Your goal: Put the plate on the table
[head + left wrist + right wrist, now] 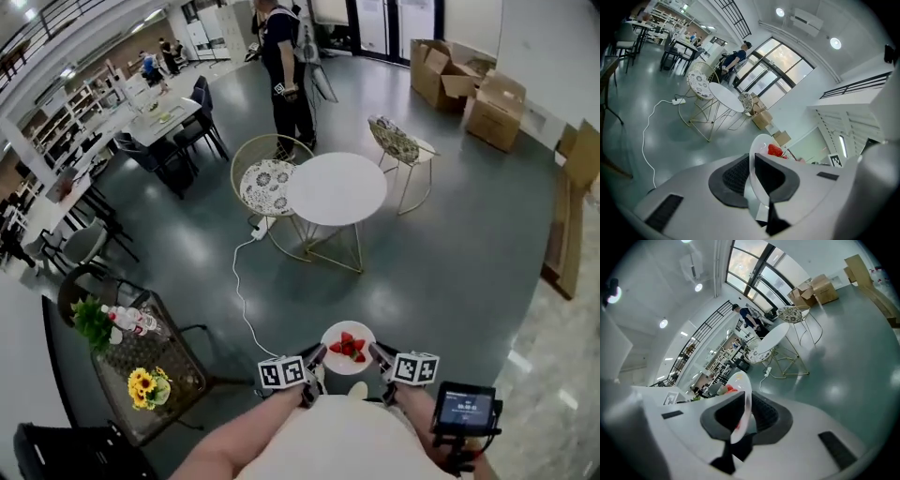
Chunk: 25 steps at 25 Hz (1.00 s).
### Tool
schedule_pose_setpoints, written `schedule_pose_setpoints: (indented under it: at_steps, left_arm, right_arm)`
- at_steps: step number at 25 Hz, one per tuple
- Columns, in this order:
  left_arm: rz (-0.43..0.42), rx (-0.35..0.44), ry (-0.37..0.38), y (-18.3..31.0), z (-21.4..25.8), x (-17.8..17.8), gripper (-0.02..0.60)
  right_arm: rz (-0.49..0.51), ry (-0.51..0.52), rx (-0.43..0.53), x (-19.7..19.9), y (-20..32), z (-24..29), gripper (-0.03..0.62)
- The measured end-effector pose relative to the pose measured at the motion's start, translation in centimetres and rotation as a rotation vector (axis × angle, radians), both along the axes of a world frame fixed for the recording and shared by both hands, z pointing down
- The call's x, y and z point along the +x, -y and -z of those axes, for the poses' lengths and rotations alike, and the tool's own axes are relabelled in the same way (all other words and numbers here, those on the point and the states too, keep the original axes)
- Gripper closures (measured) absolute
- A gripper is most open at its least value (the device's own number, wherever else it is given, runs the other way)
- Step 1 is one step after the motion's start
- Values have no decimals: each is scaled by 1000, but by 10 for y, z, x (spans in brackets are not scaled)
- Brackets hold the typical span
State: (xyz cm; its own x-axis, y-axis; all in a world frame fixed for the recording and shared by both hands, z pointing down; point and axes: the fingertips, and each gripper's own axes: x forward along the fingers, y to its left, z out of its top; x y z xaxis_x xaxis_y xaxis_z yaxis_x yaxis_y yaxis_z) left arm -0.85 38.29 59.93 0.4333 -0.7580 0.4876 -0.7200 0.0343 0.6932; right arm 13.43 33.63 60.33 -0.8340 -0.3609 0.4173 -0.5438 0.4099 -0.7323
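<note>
Two tools share one load: the left tool (pixel 317 356) and the right tool (pixel 379 354) each clench an opposite edge of the small round white plate (pixel 348 367). The plate hangs between their tips above the glossy dark grey floor (pixel 450 253), resting on nothing else. Red cut strawberries (pixel 348 347) lie in its middle, midway between the two tools.

In the left gripper view the plate's thin rim (pixel 759 143) runs edge-on through that tool's jaws, and the dark ribbed pads (pixel 736 176) close against it from both sides. The right gripper view shows the same grasp, with the rim (pixel 740 380) pinched between that tool's pads (pixel 764 416).

Well ahead of both tools, beyond the plate, stands the round white surface on gold wire legs (pixel 337 188). A gold wire chair with a patterned seat (pixel 266 185) stands to its left. A white cable (pixel 242 291) trails across the floor from near the left tool towards that chair.
</note>
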Motion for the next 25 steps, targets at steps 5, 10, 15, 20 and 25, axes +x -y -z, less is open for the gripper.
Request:
schedule_pose_setpoints:
  at_steps: [5,10,15,20,25]
  left_arm:
    - [0,-15,-14,-10,6,1,546]
    - [-24,-19,-13,-12,7,3,546]
    - [-23,23,6,13,15,-8,546]
    - [-42,9,-5,6,19,10,546]
    - [-50,8,1,6,15,6,546]
  right_arm:
    - [8,3,-25,-5,-13,13,542]
    - [-18,16,-31,-1,-18,12,542]
    - [-9,39,4,-11,6,16,542]
    - [-30,40,-39,6,-5,19,542]
    - [-38,52,-42,2,-7,15,542]
